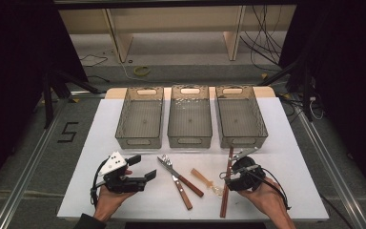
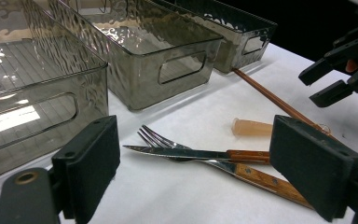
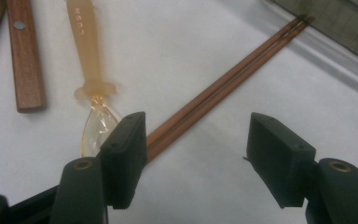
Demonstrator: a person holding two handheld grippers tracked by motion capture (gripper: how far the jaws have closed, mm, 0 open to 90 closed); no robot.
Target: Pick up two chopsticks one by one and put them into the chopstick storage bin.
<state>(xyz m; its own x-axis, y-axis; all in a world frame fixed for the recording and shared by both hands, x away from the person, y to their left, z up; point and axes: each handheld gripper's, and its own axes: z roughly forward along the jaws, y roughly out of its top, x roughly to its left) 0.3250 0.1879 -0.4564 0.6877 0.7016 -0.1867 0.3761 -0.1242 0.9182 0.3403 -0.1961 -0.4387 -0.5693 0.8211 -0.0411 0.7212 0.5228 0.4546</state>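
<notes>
**Right jaws over the chopsticks, nothing gripped**

At lower right of the high view, the right gripper (image 1: 238,174) sits in the person's hand directly over a pair of brown chopsticks (image 1: 227,183). Chopsticks lie side by side on the white surface (image 1: 290,157), running from the lower middle-right of the frame up to the front wall of the rightmost bin (image 1: 240,117).

Right gripper view: jaws stand well apart, no pad pressing on anything. Chopsticks pass under the left jaw and run off toward the upper right, tips touching or just short of the bin wall. Gap between the jaws shows bare surface. Amber plastic spoon (image 3: 91,70) lies just left of the chopsticks, bowl end beside the left jaw. Wooden knife handle (image 3: 24,56) at upper left, near the spoon.

Left gripper (image 1: 126,174), lower left of the high view, held level above the surface, jaws wide open and empty. Left gripper view: fork (image 2: 168,142) and knife (image 2: 186,153) crossed between the jaws farther off, knife blade over the fork.

Three smoky clear bins stand in a row across the upper middle of the surface.
</notes>
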